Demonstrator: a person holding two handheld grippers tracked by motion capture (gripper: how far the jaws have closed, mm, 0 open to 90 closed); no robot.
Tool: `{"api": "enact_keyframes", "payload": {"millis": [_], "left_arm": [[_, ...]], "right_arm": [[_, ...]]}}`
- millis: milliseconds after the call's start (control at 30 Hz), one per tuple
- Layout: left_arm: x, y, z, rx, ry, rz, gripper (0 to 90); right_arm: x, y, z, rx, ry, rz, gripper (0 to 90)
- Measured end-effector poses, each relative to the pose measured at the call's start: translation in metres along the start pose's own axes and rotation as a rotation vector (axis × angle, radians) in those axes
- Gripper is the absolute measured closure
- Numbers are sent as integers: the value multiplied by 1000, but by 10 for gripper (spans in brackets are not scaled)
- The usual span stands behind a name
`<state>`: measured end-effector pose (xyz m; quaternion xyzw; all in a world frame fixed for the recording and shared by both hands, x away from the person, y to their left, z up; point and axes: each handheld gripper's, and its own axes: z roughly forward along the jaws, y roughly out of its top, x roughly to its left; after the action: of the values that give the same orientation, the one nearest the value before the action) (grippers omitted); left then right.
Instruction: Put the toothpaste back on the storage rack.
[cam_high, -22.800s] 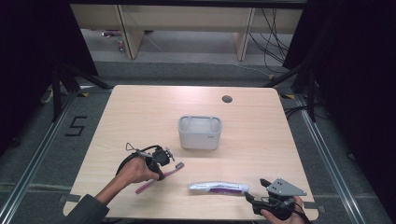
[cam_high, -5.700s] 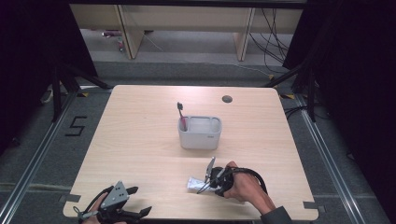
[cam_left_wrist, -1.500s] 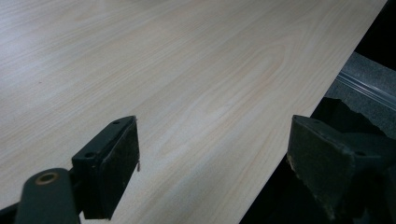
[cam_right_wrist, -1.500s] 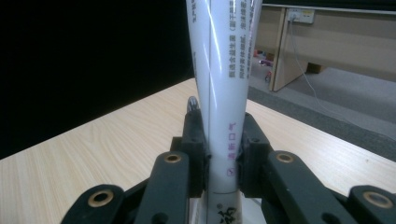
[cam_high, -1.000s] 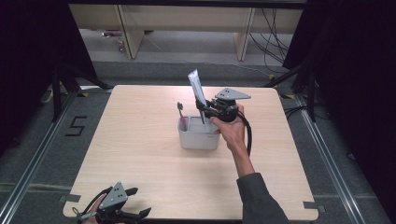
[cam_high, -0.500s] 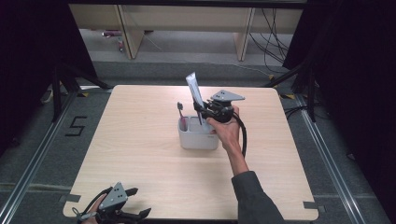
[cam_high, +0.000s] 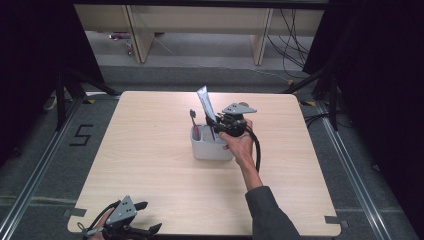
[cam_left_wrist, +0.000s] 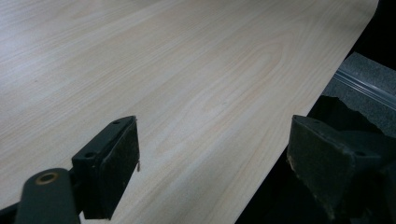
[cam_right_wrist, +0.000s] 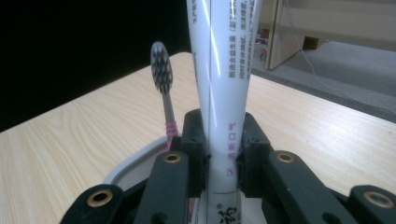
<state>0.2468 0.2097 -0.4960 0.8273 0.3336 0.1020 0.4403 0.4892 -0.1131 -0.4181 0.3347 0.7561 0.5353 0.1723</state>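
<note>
Toothpaste tube held upright over the grey holder

At the desk's (cam_high: 150, 150) near-left corner the left gripper (cam_high: 142, 220) rests with jaws wide apart, holding nothing. Mid-desk, a toothbrush (cam_high: 193, 122) stands bristles-up in the grey holder (cam_high: 210, 149); just right of it the toothpaste tube (cam_high: 206, 105), long axis near vertical and tilted slightly left, rises between the right gripper's (cam_high: 216, 126) jaws, clamped on its lower part

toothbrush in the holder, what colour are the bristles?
Dark grey bristles on the pink-handled toothbrush; clearest in right gripper view.
</note>
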Motion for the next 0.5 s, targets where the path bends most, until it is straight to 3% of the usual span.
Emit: {"api": "enact_keyframes", "payload": {"millis": [67, 133, 167, 200, 500], "left_arm": [[-1, -1, 1, -16, 10, 2, 165], [-1, 0, 0, 2, 4, 6, 165], [0, 0, 0, 1, 4, 7, 165], [0, 0, 0, 1, -1, 6, 165], [0, 0, 0, 6, 14, 10, 165]], "right_arm": [[0, -2, 1, 11, -10, -8, 764], [0, -5, 1, 12, -21, -6, 763], [-2, -5, 1, 6, -18, -24, 763], [-1, -6, 2, 14, -7, -5, 763], [2, -10, 7, 38, -11, -20, 760]]}}
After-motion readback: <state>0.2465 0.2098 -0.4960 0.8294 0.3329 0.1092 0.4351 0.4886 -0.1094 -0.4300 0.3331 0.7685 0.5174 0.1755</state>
